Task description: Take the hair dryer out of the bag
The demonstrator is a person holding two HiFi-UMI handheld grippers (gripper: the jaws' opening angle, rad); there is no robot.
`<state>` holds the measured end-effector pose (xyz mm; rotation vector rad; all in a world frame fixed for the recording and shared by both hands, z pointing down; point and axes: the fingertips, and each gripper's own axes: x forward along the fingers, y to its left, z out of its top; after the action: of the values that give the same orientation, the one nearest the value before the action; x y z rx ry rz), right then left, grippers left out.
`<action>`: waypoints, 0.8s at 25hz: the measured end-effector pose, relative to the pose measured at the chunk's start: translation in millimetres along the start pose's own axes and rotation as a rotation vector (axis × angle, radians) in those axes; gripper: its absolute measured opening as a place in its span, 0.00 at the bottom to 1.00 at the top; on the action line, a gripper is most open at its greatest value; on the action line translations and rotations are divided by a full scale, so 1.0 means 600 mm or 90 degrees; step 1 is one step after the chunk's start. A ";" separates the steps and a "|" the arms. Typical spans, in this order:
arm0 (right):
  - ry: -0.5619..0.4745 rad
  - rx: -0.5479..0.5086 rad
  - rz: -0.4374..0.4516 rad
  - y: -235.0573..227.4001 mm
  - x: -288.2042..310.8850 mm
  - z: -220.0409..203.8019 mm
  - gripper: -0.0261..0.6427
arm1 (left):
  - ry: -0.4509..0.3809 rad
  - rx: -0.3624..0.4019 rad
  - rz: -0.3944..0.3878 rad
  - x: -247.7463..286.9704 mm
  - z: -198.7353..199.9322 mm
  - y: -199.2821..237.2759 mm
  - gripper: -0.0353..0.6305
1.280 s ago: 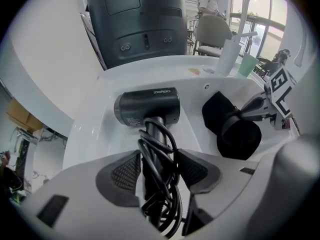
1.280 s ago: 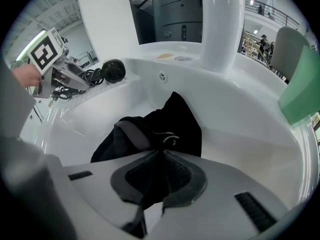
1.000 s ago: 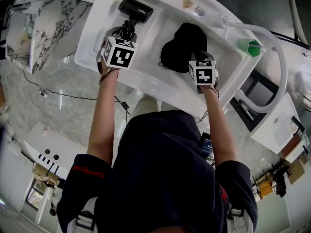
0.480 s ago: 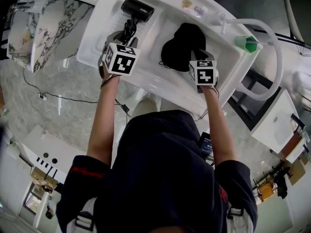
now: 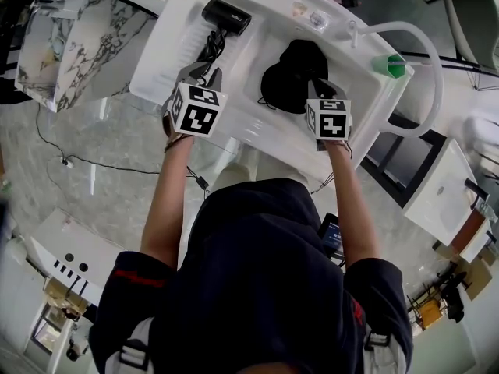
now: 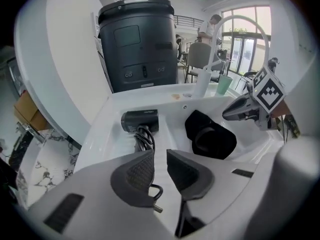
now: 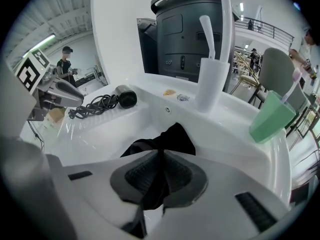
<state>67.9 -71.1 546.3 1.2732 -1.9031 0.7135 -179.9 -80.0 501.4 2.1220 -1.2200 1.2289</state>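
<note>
No legible word, number or brand is found in any view.

A short pale mark is noted on the barrel of the hair dryer, just ahead of the left gripper. It is too small to be read.

Black-and-white square code patterns are carried on the left marker cube and on the right marker cube atop the right gripper. These are coded blocks, and no characters are recorded.

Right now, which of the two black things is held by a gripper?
The bag, its cloth pinched in the right gripper; the hair dryer lies free beside the basin.
</note>
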 end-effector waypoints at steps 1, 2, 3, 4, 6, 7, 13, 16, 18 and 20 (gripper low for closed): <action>-0.007 -0.001 0.001 0.005 -0.007 0.005 0.11 | -0.010 -0.003 -0.005 -0.009 0.002 -0.004 0.17; -0.014 -0.002 0.002 0.011 -0.015 0.009 0.11 | -0.021 -0.005 -0.010 -0.019 0.004 -0.008 0.15; -0.022 -0.004 0.003 0.017 -0.024 0.014 0.11 | -0.032 -0.004 -0.013 -0.029 0.006 -0.012 0.13; -0.031 -0.007 0.004 0.023 -0.032 0.019 0.11 | -0.044 -0.002 -0.015 -0.039 0.008 -0.016 0.11; -0.052 -0.014 0.006 0.036 -0.052 0.032 0.11 | -0.072 0.001 -0.019 -0.057 0.013 -0.024 0.09; -0.064 -0.018 0.008 0.042 -0.062 0.040 0.11 | -0.087 0.000 -0.024 -0.067 0.016 -0.030 0.09; -0.129 -0.013 0.019 0.076 -0.127 0.075 0.10 | -0.155 -0.016 -0.082 -0.121 0.025 -0.077 0.08; -0.158 -0.004 0.028 0.090 -0.159 0.087 0.10 | -0.183 -0.014 -0.091 -0.145 0.030 -0.095 0.07; -0.174 -0.006 0.031 0.096 -0.181 0.093 0.10 | -0.204 -0.015 -0.098 -0.160 0.037 -0.105 0.08; -0.189 -0.009 0.029 0.097 -0.198 0.099 0.10 | -0.215 -0.009 -0.097 -0.172 0.039 -0.113 0.08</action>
<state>27.4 -32.7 412.3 1.3927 -2.1754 0.5555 -135.7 -9.6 407.6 2.4292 -1.1658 0.8178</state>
